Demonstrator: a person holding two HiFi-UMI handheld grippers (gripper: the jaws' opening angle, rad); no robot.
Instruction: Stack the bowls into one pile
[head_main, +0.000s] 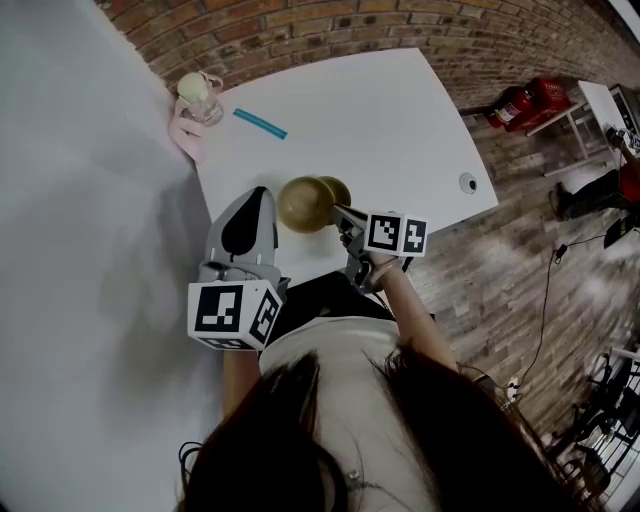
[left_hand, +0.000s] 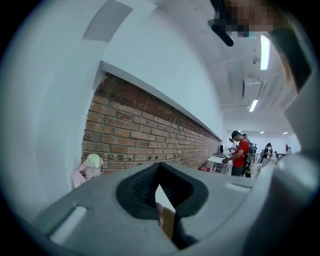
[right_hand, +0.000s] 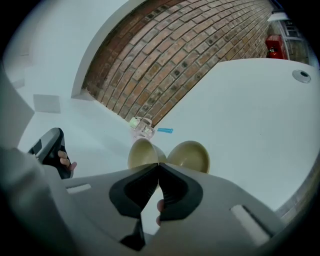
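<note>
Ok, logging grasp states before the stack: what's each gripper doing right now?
Left gripper: shut, holding nothing.
Right gripper: shut on the rim of the tilted bowl.

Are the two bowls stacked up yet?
Not yet. In the right gripper view the left bowl is beside the right bowl, side by side, neither inside the other.

Both bowls (head_main: 305, 203) are a dull olive-gold on a plain white surface (head_main: 380, 120). Past the bowls there's a teal stick (head_main: 260, 124), a pale pink thing (head_main: 188, 135) and a red-brown brick wall (head_main: 330, 25).
</note>
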